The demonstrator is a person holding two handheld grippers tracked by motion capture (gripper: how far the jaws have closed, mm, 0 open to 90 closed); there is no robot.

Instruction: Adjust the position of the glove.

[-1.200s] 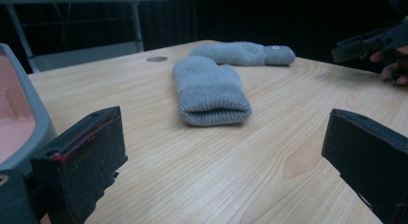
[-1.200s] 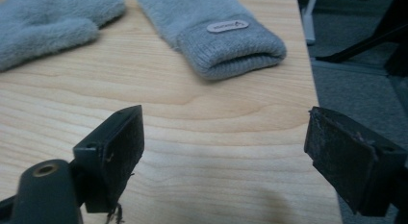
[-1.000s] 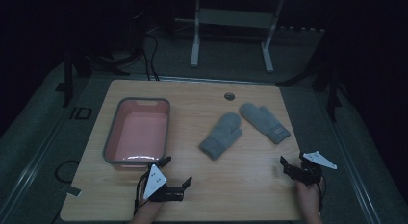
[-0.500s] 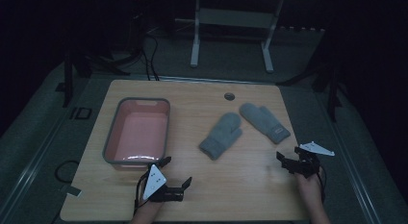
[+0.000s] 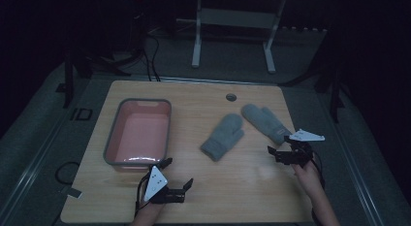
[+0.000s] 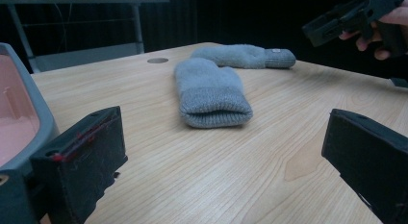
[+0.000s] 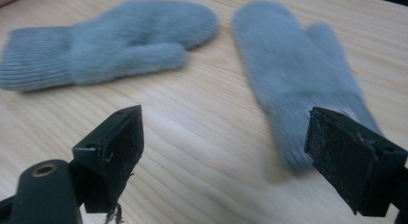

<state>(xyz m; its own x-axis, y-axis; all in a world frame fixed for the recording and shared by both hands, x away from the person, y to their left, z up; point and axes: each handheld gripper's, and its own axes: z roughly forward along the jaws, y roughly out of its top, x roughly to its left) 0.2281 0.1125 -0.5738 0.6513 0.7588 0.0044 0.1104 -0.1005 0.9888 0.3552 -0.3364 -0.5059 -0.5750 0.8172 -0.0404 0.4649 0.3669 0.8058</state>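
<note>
Where overhead dims, mitten [image 7: 308,84] fuzz

My left gripper [image 5: 178,176] is black, with 2 blocky jaws, a white 3-cornered plate with small dark dots on top and a thin black cable trailing behind; red marks streak one jaw's edge. My right gripper [image 5: 280,144] is black too, with the same pale plate and a brass-coloured screw hole.

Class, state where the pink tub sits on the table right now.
In the high view the pink tub sits on the table's left half, just beyond the left claw, with the two grey mittens to its right.
</note>
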